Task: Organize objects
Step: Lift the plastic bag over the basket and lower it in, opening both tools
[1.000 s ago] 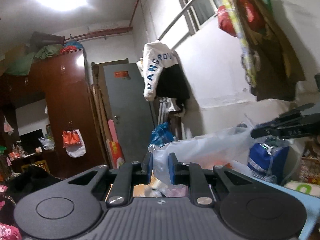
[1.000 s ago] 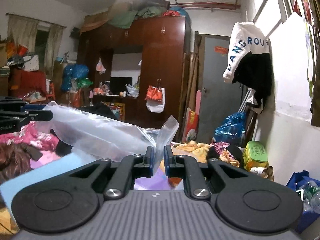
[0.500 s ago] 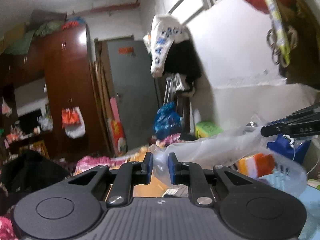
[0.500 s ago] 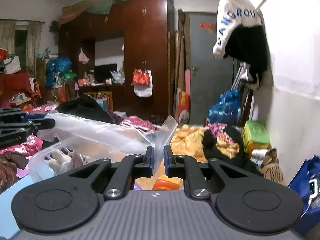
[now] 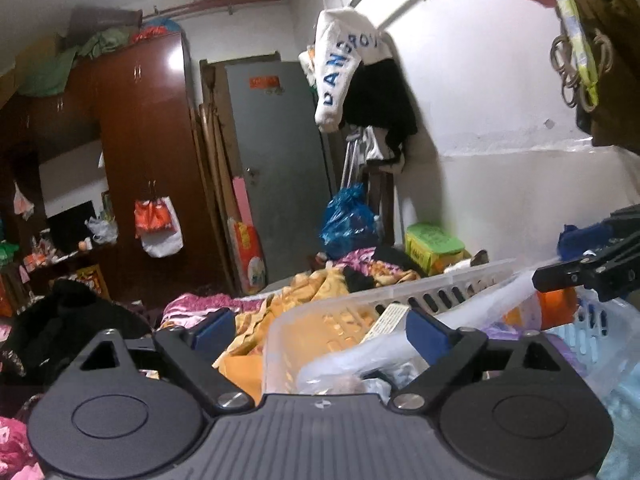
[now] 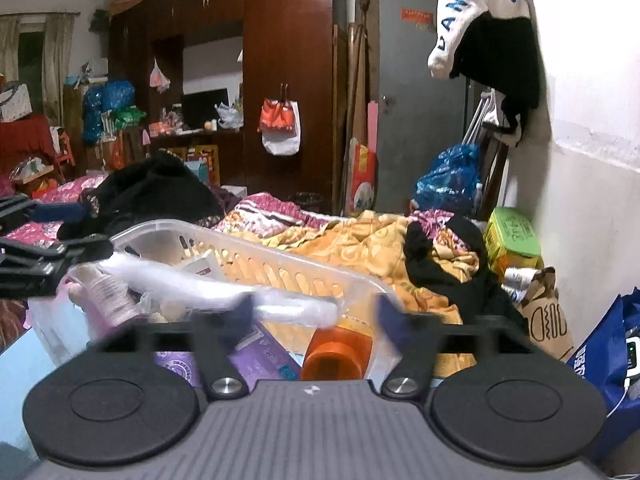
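Left-wrist view has the left gripper (image 5: 320,330) held level and low over the near edge of the clear plastic basket (image 5: 448,286), its two blue-padded fingers (image 5: 424,334) spread wide with nothing between them. Seen from the right wrist, the right gripper (image 6: 314,314) is posed the same way at the basket's (image 6: 256,258) near right corner, jaws parted and gripping nothing; its fingertips are smeared by motion blur.

Basket as landmark, left to right in the right-wrist view: the left gripper's dark fingers (image 6: 48,258) reach over its left end. Inside, a crumpled clear plastic bag (image 6: 208,290) lies across the top of the contents, touching neither claw. Under its left part sits a pinkish bundle (image 6: 106,298). A small white carton (image 6: 202,266) lies behind the bag, near the far wall. A purple packet (image 6: 256,360) lies flat at the near side, and just right of it an orange bottle (image 6: 336,354) lies in the right end.

Beyond the basket's far rim spreads an orange-yellow blanket (image 6: 360,248), with a black garment (image 6: 444,264) heaped on it to the right. Farther right, against the wall, stands a green box (image 6: 512,236).
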A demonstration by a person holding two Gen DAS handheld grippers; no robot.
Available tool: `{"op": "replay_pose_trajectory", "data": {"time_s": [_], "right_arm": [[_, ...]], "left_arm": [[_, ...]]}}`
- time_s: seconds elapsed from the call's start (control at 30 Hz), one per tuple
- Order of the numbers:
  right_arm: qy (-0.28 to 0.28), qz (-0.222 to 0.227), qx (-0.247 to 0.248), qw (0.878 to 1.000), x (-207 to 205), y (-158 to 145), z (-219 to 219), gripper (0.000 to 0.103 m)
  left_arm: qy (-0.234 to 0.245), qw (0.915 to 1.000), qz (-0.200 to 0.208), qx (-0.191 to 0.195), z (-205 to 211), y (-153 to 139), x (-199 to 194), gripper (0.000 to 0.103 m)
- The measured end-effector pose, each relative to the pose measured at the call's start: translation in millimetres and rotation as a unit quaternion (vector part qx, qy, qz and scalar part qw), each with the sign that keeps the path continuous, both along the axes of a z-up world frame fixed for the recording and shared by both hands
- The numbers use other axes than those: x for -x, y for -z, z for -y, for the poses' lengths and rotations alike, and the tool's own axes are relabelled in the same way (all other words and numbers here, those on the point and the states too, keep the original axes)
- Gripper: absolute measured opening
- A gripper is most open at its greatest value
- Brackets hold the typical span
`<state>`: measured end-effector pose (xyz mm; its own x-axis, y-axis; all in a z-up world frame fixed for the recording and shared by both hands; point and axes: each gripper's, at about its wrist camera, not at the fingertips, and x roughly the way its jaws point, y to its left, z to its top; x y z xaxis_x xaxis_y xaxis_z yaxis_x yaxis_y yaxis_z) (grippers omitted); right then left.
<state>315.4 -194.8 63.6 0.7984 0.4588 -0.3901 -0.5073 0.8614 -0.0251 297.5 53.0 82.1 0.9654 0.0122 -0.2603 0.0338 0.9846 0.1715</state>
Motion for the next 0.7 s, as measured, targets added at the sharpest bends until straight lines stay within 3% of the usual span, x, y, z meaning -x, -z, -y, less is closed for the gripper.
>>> {"op": "replay_pose_trajectory", "data": {"time_s": [0.07,0.23,0.7], "right_arm": [[0.0,0.01,-0.005,1.0,2,-2,2,0.101],[-0.008,0.016,-0.01,1.0,1,-4,2,0.103],[-0.018,0.028,-0.029,0.999,12,-8,8,0.103]], "left_arm": [[0.004,0.9999,0.0,0.013,0,-2,3,0.103],[0.024,0.9983,0.002,0.054,2,-3,11,0.103],[0.01,0.9989,0.008,0.045,10,-9,32,0.103]]}}
